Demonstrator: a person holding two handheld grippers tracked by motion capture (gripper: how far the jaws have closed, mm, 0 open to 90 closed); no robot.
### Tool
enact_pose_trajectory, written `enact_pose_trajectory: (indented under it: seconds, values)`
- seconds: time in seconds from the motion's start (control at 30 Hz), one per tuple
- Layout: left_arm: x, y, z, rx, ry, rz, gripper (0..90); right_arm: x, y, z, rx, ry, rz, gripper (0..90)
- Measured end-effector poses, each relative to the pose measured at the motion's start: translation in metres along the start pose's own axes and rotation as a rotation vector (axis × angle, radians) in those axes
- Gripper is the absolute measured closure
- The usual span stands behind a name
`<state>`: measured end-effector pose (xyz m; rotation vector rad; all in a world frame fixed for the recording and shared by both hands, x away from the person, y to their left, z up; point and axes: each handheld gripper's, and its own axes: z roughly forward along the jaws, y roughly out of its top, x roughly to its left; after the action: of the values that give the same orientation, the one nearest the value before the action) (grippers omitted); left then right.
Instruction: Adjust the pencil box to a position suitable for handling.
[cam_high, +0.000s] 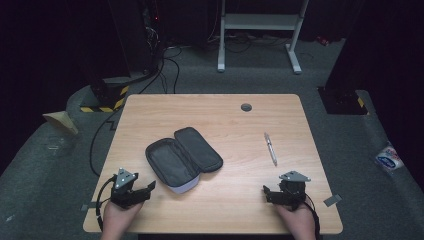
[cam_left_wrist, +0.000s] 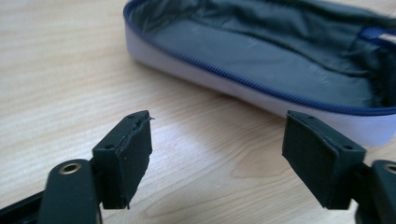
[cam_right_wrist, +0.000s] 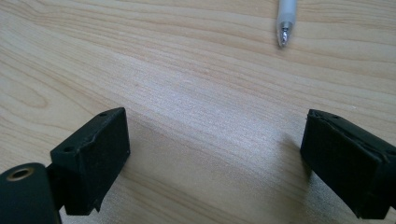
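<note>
Both grippers spread wide and empty, with an open pencil case and a pen waiting on the surface.

We hold our left gripper at the near left of the surface, its jaws wide apart with only bare wood between them, touching nothing; in the left gripper view the open pencil case lies just beyond the pads, its dark lining up and blue zipper edge facing us. We hold our right gripper at the near right, likewise released, jaws well apart and gripping nothing. The pen lies farther off on the right side, its tip pointing toward that gripper and apart from it. The case sits near the middle, between the two grippers.
</note>
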<state>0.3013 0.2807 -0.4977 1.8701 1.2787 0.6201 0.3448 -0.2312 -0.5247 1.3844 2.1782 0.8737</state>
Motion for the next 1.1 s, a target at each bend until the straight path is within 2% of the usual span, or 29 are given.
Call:
enact_pose_trajectory:
  seconds: [0.03,0.4,0.53,0.6,0.83,1.1]
  values:
    - [-0.002,0.002,-0.003,-0.013,-0.001,0.015,25.2,0.000,0.000,0.000,-0.001,0.000,-0.002,7.9]
    - [-0.014,0.011,-0.008,-0.051,-0.034,0.039,26.3,0.001,0.000,0.000,0.001,0.001,0.001,8.7]
    - [-0.026,0.017,-0.008,-0.065,-0.062,0.056,26.6,0.001,0.000,0.000,0.000,0.001,0.001,8.8]
    - [-0.033,0.019,-0.007,-0.068,-0.075,0.078,28.2,0.000,0.000,0.000,-0.003,0.001,-0.002,9.1]
    - [-0.056,0.024,0.003,-0.047,-0.122,0.121,29.3,0.001,0.000,-0.001,-0.001,0.001,0.001,9.6]
    - [-0.071,0.025,0.014,-0.023,-0.175,0.148,34.6,0.001,0.000,-0.001,-0.002,0.005,-0.002,10.6]
